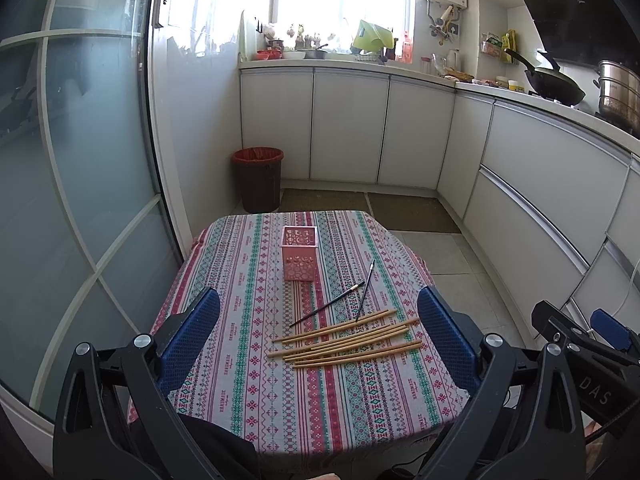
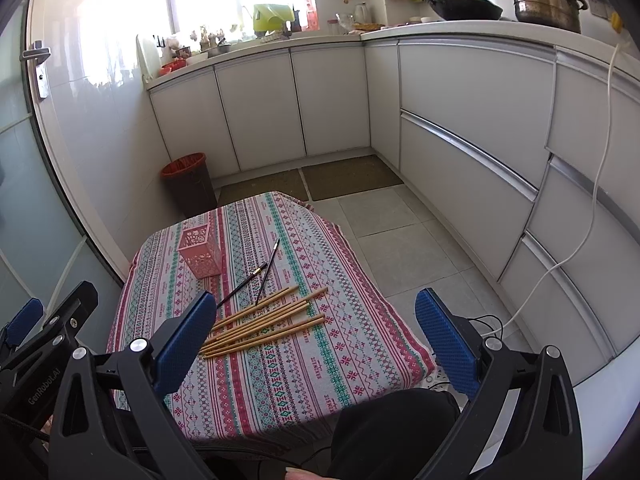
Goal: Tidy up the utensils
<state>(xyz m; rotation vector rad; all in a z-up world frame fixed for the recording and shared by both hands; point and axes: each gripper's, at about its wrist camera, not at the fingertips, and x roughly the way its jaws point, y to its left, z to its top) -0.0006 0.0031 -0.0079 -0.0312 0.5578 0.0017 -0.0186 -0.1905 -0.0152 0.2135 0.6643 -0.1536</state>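
Several wooden chopsticks (image 1: 346, 340) (image 2: 264, 326) lie in a loose bundle on the patterned tablecloth. Two thin black chopsticks (image 1: 328, 309) (image 2: 267, 270) lie just beyond them. A pink perforated holder (image 1: 300, 254) (image 2: 200, 254) stands upright farther back. My left gripper (image 1: 318, 340) hovers open above the table's near part, its blue pads (image 1: 188, 344) wide apart with nothing between them. My right gripper (image 2: 316, 344) is open too, held over the table's right front, nothing in it. The right gripper also shows in the left wrist view at the far right (image 1: 592, 340).
The small table (image 1: 248, 420) (image 2: 280, 392) stands in a kitchen. A red-lined bin (image 1: 258, 178) (image 2: 190, 184) sits on the floor behind it. White cabinets (image 1: 520, 184) run along the back and right. A glass door (image 1: 72, 200) is on the left. A white cable (image 2: 576, 240) hangs at right.
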